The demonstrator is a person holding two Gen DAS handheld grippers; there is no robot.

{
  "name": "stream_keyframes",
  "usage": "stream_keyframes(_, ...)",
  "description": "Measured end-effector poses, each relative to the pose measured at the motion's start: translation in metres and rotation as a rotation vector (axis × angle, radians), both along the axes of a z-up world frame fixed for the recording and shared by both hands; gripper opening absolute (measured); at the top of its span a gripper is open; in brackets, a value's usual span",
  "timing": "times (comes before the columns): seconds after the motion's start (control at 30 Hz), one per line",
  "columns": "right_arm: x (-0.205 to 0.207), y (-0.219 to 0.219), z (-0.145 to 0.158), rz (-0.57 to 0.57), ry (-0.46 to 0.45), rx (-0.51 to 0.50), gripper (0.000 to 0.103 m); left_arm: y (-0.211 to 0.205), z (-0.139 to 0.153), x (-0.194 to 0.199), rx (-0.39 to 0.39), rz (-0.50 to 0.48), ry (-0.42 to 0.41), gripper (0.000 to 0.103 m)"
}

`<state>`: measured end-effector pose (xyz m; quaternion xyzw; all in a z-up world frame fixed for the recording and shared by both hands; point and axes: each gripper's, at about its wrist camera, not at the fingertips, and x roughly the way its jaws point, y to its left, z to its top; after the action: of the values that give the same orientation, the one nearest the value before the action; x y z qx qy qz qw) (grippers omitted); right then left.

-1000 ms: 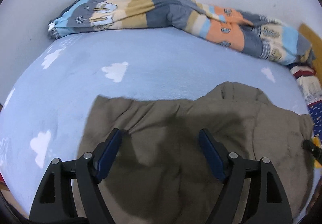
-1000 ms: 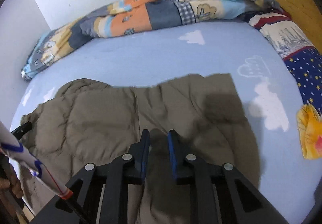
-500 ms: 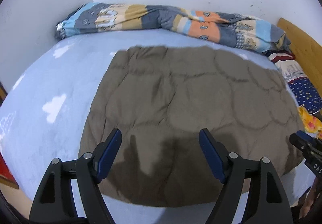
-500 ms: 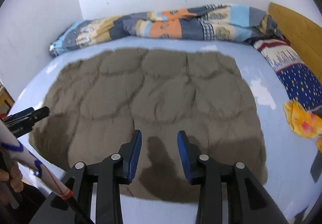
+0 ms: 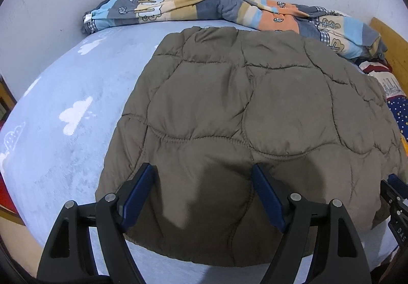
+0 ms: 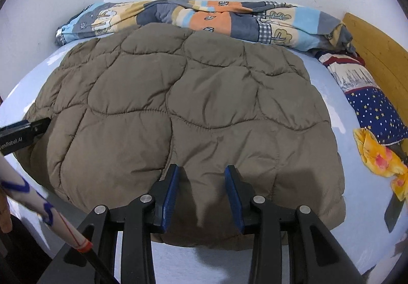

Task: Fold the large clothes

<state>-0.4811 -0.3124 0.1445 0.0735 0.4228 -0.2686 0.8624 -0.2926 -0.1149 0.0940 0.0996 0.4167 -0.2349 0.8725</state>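
A large brown quilted jacket (image 5: 242, 105) lies spread flat on the light blue cloud-print bed sheet (image 5: 63, 131). Its far edge reaches the patterned quilt. My left gripper (image 5: 202, 168) hovers over the jacket's near hem, jaws wide open with nothing between them. In the right wrist view the same jacket (image 6: 178, 105) fills the middle. My right gripper (image 6: 202, 168) is above the near hem, its jaws partly apart and open, with no cloth pinched. Each gripper shows in the other's view: the right gripper (image 5: 392, 189) at the right edge, the left gripper (image 6: 25, 128) at the left edge.
A striped patchwork quilt (image 6: 204, 18) lies bunched along the back wall. A wooden headboard (image 6: 377, 54), a star-print pillow (image 6: 374, 110) and a yellow cloth (image 6: 377, 156) sit at the right. A white sleeve with blue marks (image 6: 30, 197) crosses the lower left.
Both grippers drew back toward the near edge of the bed. The jacket went from bunched close to the cameras to spread flat. The right jaws parted from nearly shut.
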Motion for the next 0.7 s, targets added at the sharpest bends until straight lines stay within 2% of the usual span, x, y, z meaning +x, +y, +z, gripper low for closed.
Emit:
stream_keyframes(0.13, -0.005, 0.004, 0.005, 0.000, -0.017, -0.005, 0.040, 0.005, 0.007, -0.012, 0.013, 0.005, -0.052, 0.079)
stream_keyframes(0.27, -0.016, 0.012, 0.017, 0.000, -0.049, -0.027, 0.040, 0.018, 0.015, -0.031, -0.020, -0.002, -0.067, 0.079)
stream_keyframes(0.4, -0.024, 0.018, 0.022, 0.014, -0.073, -0.014, 0.040, 0.025, 0.013, -0.042, -0.030, -0.009, -0.056, 0.079)
stream_keyframes(0.7, -0.015, 0.024, 0.007, 0.033, -0.025, 0.021, 0.040, 0.015, 0.001, -0.035, 0.000, -0.013, -0.025, 0.079)
